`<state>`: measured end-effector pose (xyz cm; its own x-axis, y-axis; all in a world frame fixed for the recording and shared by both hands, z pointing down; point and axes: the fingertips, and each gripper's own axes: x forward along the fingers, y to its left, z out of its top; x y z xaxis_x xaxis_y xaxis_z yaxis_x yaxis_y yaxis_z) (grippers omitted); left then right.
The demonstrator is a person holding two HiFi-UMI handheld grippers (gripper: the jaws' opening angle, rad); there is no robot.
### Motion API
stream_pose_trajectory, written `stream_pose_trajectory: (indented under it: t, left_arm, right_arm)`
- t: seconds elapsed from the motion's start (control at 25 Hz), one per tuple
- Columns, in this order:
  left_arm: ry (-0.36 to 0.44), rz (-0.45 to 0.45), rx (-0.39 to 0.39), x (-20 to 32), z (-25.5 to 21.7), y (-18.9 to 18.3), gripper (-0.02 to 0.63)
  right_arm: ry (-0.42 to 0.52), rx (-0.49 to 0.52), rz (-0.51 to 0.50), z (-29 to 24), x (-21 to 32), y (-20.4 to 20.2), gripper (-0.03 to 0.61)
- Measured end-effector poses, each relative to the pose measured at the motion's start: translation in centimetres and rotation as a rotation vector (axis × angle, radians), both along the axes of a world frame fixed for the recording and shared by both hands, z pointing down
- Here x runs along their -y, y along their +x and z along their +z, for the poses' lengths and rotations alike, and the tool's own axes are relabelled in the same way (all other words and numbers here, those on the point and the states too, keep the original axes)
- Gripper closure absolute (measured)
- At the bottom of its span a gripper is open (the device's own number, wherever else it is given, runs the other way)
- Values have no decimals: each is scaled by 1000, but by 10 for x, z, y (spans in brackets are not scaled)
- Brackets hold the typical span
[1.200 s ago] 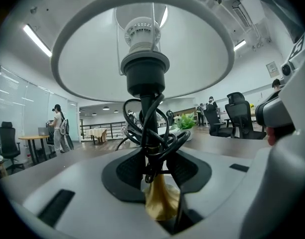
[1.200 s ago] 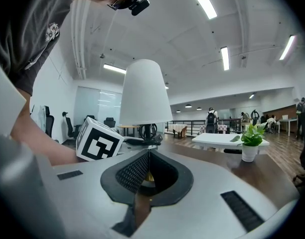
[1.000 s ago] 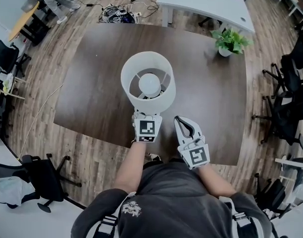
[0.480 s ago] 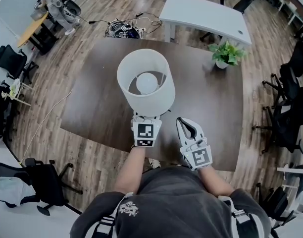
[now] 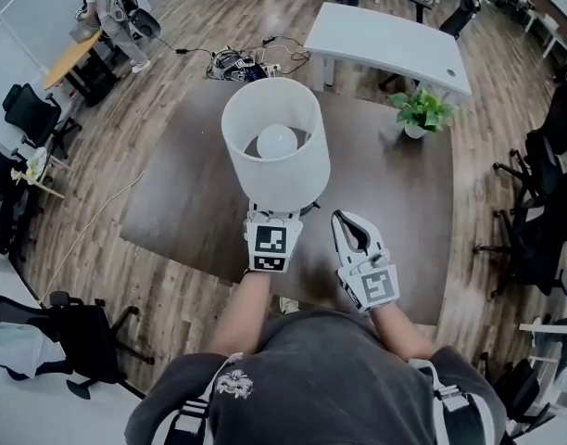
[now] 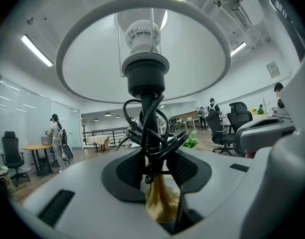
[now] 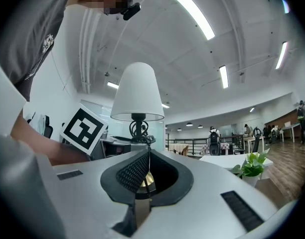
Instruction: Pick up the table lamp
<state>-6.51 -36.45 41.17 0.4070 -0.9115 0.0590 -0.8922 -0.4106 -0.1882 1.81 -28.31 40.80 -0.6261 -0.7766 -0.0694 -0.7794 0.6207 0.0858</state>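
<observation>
The table lamp has a white drum shade (image 5: 307, 170) with a round bulb (image 5: 277, 141) inside, seen from above over the dark table (image 5: 395, 193). My left gripper (image 5: 272, 213) is shut on the lamp's stem under the shade. In the left gripper view the black socket (image 6: 145, 76), the coiled black cord (image 6: 150, 128) and the brass stem (image 6: 160, 203) sit between the jaws of the left gripper (image 6: 155, 178). My right gripper (image 5: 350, 222) hangs beside it, shut and empty. From the right gripper (image 7: 144, 153) view the lamp (image 7: 137, 91) stands to the left.
A potted plant (image 5: 421, 111) stands at the table's far right corner. A white desk (image 5: 385, 35) lies beyond it, and tangled cables (image 5: 237, 63) lie on the floor. Black office chairs (image 5: 543, 221) line the right side, others the left (image 5: 29, 114).
Both grippers have risen. The lamp came up with the left gripper, and its shade now sits higher and closer to the head camera.
</observation>
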Motion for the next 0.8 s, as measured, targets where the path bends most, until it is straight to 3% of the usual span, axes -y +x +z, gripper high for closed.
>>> stream_pose_trajectory:
  t: [0.8]
  left_arm:
    - [-16,5,-11,-8,-7,7,477]
  right_arm:
    - [19,-13,22,-12,10,6,554]
